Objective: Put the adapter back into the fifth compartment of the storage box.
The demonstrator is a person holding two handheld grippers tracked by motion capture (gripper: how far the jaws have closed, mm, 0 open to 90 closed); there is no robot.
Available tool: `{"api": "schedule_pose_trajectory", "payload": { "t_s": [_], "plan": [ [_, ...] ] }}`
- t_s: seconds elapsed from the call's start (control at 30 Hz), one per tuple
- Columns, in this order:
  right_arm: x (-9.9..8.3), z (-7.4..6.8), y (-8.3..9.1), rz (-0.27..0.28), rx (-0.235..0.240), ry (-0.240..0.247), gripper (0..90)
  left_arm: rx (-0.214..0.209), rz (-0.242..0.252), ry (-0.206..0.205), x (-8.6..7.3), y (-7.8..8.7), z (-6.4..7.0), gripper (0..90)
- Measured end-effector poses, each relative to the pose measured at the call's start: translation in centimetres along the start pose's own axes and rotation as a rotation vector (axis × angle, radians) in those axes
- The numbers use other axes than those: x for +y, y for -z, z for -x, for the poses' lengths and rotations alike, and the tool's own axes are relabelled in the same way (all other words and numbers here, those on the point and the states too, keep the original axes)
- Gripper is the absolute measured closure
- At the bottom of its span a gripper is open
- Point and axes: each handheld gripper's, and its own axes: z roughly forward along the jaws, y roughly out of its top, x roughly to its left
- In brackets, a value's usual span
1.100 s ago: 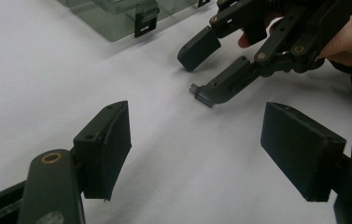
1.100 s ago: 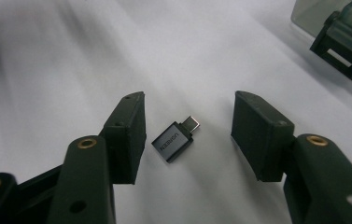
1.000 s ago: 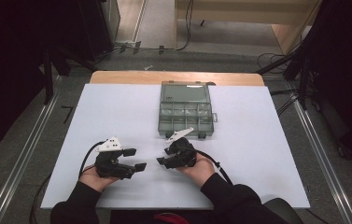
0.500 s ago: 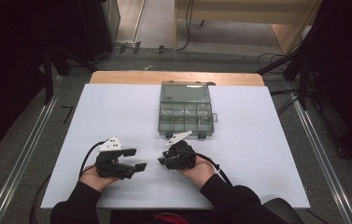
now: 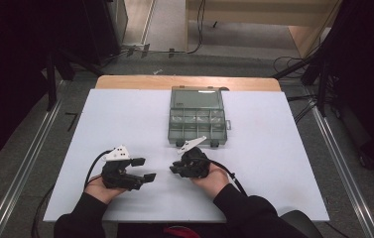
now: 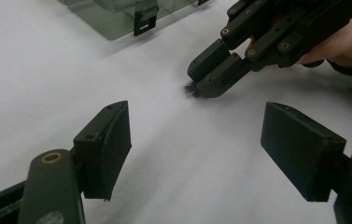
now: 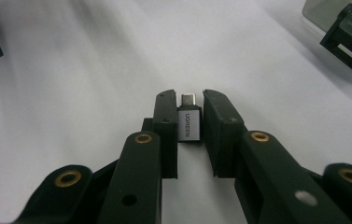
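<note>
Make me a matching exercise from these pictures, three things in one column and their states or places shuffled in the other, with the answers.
Things:
1. left gripper
2. right gripper
3. compartment box

States or places:
A. at the table's far side, clear lid
B. jaws wide apart, nothing between them
C. jaws closed on a small silver adapter

Pairs: 1-B, 2-C, 3-A

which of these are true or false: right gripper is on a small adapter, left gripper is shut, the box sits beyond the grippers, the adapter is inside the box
1. The right gripper is closed on a small adapter: true; the silver adapter sits between its jaws.
2. The left gripper is shut: false; its jaws stand wide apart with nothing between them.
3. The compartment box sits beyond both grippers: true.
4. The adapter is inside the box: false; it is at the white table, short of the box.
</note>
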Motion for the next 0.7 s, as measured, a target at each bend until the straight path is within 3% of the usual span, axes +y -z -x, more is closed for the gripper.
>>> {"api": "schedule_pose_trajectory", "payload": {
  "t_s": [0.7],
  "plan": [
    [0.2,2.0,2.6,0.026,0.059,-0.077,74.5,-0.017,-0.004,-0.002,0.4,-0.5,0.1,24.4]
  ]
}}
